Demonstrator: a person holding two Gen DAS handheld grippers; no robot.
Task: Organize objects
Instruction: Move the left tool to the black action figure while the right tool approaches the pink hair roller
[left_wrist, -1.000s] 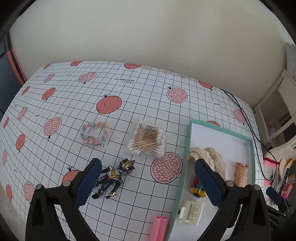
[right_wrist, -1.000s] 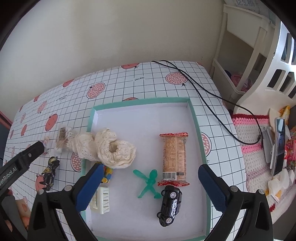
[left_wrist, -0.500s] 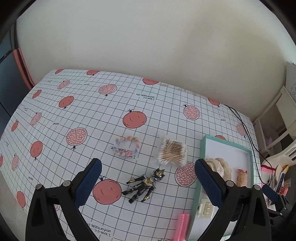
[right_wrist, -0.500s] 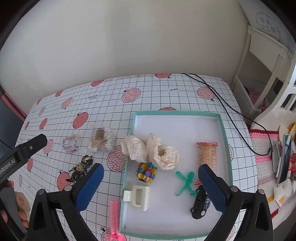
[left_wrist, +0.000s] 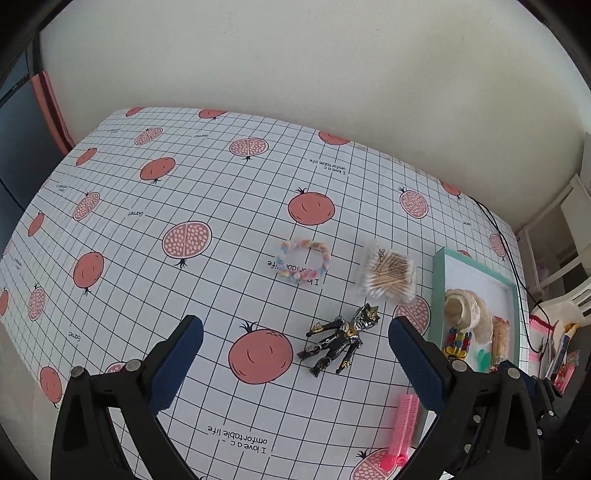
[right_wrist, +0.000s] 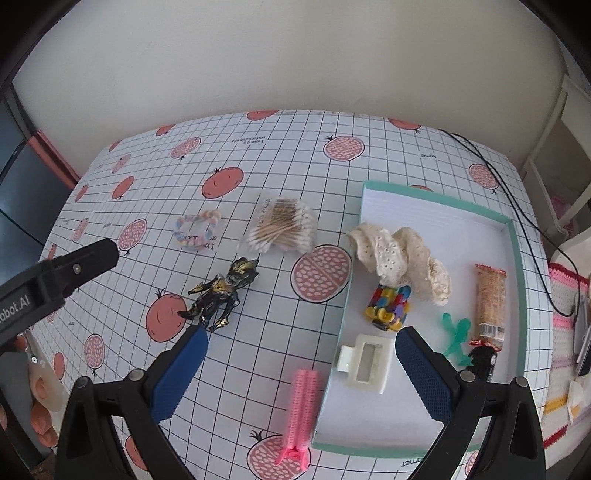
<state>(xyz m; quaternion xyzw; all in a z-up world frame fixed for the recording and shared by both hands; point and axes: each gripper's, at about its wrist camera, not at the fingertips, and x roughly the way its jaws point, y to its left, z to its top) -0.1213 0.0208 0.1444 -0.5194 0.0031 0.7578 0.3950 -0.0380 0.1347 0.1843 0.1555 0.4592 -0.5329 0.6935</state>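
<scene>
A black-and-gold toy figure (left_wrist: 340, 339) (right_wrist: 219, 299) lies on the pomegranate-print tablecloth. Beyond it are a pack of cotton swabs (left_wrist: 388, 275) (right_wrist: 282, 225) and a pastel bracelet (left_wrist: 303, 260) (right_wrist: 197, 230). A pink hair roller (left_wrist: 400, 424) (right_wrist: 301, 410) lies beside the teal-rimmed tray (left_wrist: 439, 288) (right_wrist: 515, 280). In the tray are cream lace (right_wrist: 399, 254), a colourful bead toy (right_wrist: 389, 306), a white hair claw (right_wrist: 365, 358), a green figure (right_wrist: 456, 332), a snack bar (right_wrist: 489, 299) and a black toy car (right_wrist: 482, 360). My left gripper (left_wrist: 295, 354) is open above the table, left of the figure. My right gripper (right_wrist: 301, 365) is open over the roller.
A black cable (right_wrist: 517, 206) runs across the table's far right corner. White shelving (right_wrist: 561, 155) and a crocheted mat with small items (right_wrist: 569, 314) stand to the right. The left gripper's arm (right_wrist: 55, 284) shows in the right wrist view, with a hand (right_wrist: 40, 398) below it.
Both grippers have pulled back and shifted left, so more of the table shows. The right view now takes in the loose items outside the tray. Nothing on the table moved.
</scene>
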